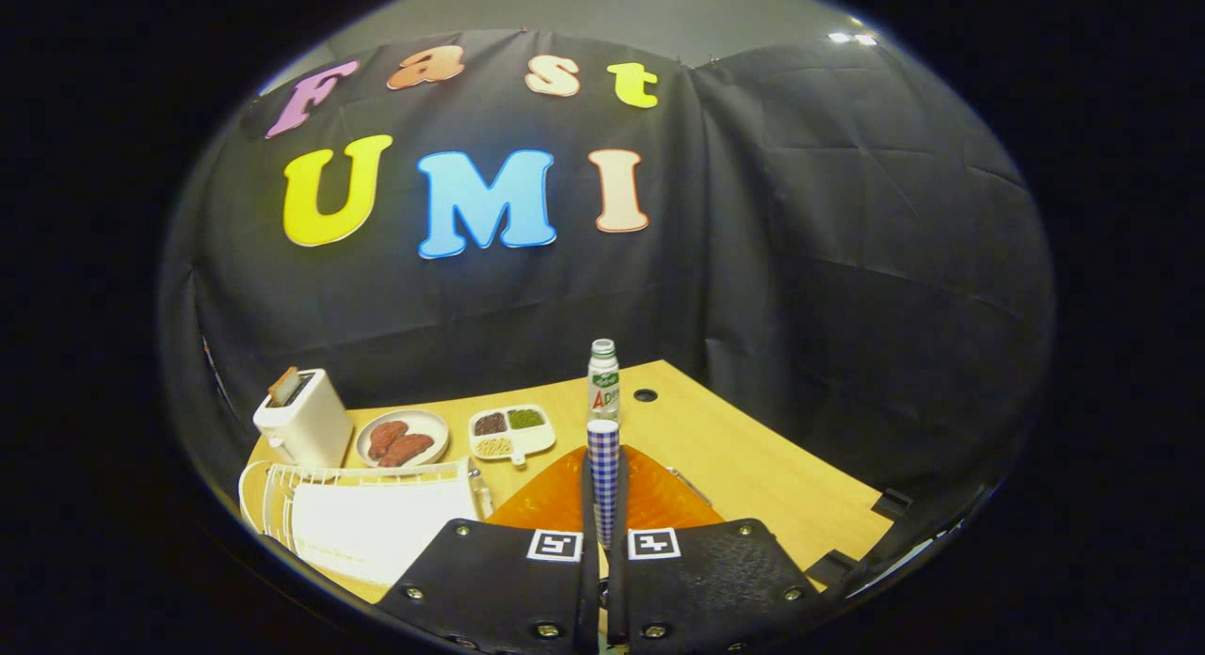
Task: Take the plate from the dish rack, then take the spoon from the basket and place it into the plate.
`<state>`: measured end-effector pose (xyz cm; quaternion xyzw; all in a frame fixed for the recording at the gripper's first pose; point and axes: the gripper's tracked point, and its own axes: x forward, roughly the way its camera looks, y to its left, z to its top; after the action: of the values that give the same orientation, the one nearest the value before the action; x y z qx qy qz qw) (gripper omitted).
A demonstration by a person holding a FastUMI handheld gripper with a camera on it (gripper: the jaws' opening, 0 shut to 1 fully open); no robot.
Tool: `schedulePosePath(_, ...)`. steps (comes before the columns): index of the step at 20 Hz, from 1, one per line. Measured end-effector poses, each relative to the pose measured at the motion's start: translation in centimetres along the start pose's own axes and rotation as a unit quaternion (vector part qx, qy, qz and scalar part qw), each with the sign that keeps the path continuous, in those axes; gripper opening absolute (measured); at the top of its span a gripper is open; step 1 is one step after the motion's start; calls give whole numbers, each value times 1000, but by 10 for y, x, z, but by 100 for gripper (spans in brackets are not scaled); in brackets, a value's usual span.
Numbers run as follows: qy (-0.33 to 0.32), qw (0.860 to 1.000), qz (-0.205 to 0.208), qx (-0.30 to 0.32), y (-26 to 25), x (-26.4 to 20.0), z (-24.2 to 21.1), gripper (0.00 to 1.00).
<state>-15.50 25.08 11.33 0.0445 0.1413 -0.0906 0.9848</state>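
The gripper (603,504) is clenched on the checked spoon (603,471) handle – held upright above the orange plate (659,500) on the table (753,457), the white dish rack (362,519) just beside – left

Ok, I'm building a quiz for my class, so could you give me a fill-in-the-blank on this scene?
1. The claw is shut on the checked handle of the ___.
2. The plate just ahead of the claw is ___ in colour.
3. The toaster stands just beyond the white wire ___.

Missing words: spoon; orange; rack.
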Motion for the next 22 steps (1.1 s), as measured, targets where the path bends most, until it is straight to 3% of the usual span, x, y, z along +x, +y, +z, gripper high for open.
schedulePosePath(8,62,992,101,-37,78,-56,-86,3)
schedulePosePath(13,91,984,139,-61,97,-69,-128,4)
schedulePosePath(22,125,978,153,-73,99,-64,-163,4)
